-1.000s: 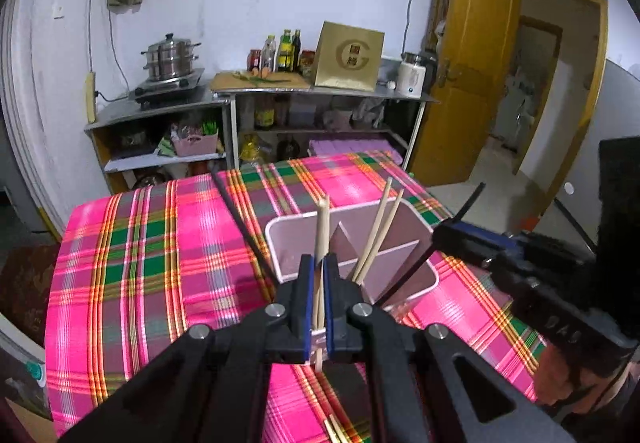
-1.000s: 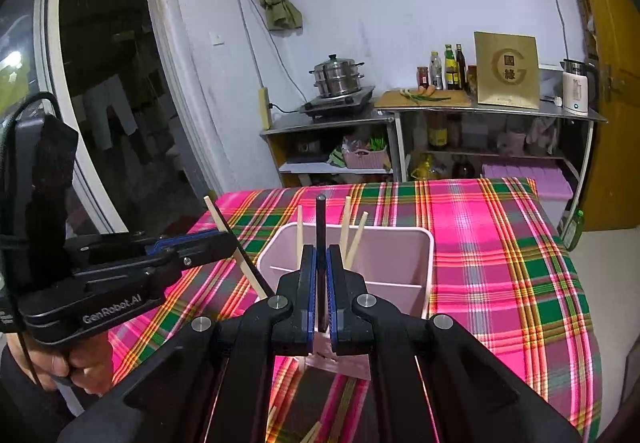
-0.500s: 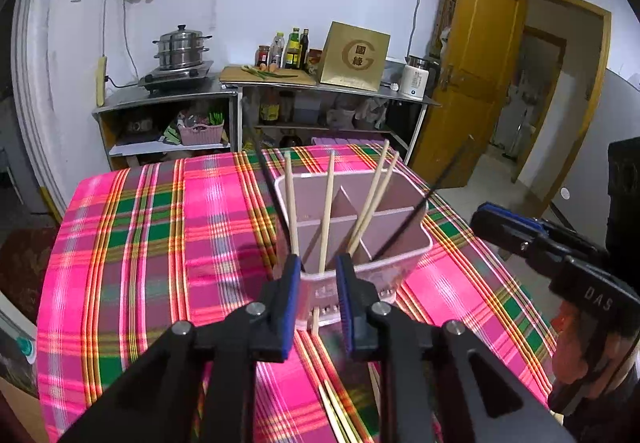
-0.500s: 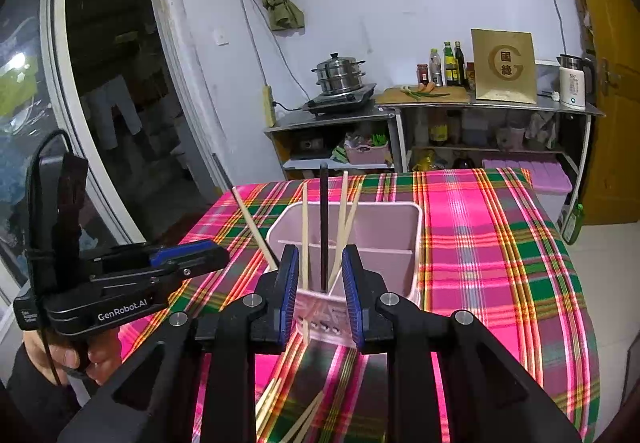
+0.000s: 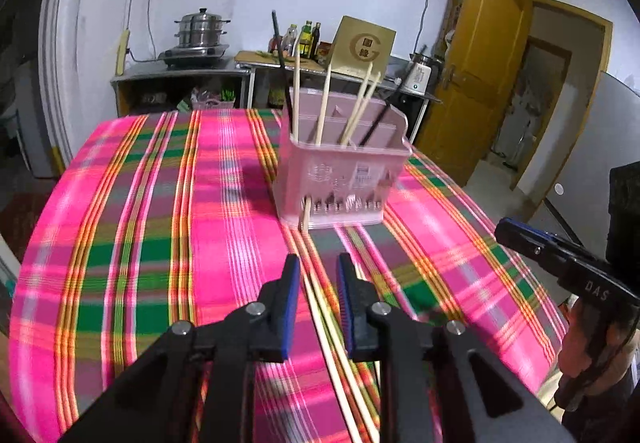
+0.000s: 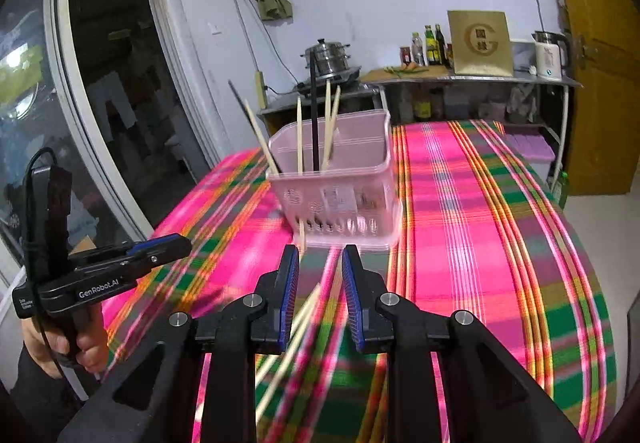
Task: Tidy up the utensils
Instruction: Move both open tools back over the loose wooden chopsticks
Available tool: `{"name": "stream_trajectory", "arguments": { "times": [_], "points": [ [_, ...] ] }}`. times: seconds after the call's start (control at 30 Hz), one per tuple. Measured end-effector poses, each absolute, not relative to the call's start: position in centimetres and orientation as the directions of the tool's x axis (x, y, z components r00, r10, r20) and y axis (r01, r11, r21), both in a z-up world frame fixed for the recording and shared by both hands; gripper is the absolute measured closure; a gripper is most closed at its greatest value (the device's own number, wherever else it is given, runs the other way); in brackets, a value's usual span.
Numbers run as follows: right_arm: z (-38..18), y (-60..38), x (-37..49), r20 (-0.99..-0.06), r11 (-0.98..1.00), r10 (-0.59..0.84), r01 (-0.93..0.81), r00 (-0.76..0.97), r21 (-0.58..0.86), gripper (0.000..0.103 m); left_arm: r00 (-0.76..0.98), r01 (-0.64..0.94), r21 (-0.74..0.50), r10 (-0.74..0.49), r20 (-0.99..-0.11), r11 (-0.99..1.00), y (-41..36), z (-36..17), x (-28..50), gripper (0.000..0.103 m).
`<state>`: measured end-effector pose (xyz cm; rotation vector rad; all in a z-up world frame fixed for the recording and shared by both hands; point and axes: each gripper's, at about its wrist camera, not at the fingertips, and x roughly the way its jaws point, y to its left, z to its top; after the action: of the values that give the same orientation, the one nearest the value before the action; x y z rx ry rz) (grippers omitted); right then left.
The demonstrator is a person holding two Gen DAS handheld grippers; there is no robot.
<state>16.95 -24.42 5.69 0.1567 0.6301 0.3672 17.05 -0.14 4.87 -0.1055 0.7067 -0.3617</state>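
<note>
Several chopsticks already stand in the pink holder (image 5: 344, 167), light ones (image 5: 323, 103) and dark ones (image 5: 280, 43) alike, so part of your sorting looks done; loose light chopsticks (image 5: 320, 307) on the plaid tablecloth (image 5: 152, 227) are what is left. In your left wrist view, your left gripper (image 5: 316, 271) has its jaws parted and holds nothing. The holder sits at twelve o'clock from it, well apart, and the loose chopsticks run between the jaws from twelve toward six without touching the pads. In your right wrist view, your right gripper (image 6: 320, 263) is likewise parted and empty, the holder (image 6: 332, 195) again at twelve. Loose chopsticks (image 6: 296, 331) lie below its jaws toward seven o'clock; blur hides how many. Your other gripper (image 6: 120, 267) shows at nine.
</note>
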Motion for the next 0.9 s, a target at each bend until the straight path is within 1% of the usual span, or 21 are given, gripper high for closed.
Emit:
{"name": "stream_trajectory", "arguments": {
  "times": [0.27,0.37,0.57,0.9],
  "points": [
    [3.8,-24.6,14.0,-0.559,0.918,0.393,-0.282,0.73,0.277,0.08,0.683,0.279,-0.231,-0.361,-0.635,0.932,0.0,2.9,14.1,0.083],
    [3.4,-24.5,13.9,-0.568,0.917,0.396,-0.281,0.722,0.282,0.08,0.674,0.276,-0.233,-0.361,-0.645,0.933,0.0,2.4,13.7,0.082],
    [2.8,-23.8,14.2,-0.587,0.919,0.392,-0.281,0.709,0.276,0.08,0.662,0.269,-0.228,-0.352,-0.662,0.936,-0.1,1.7,13.9,0.077],
    [0.8,-22.0,16.0,-0.645,0.925,0.379,-0.283,0.663,0.252,0.08,0.624,0.257,-0.209,-0.327,-0.709,0.944,-1.0,0.1,15.9,0.076]
  ]
}}
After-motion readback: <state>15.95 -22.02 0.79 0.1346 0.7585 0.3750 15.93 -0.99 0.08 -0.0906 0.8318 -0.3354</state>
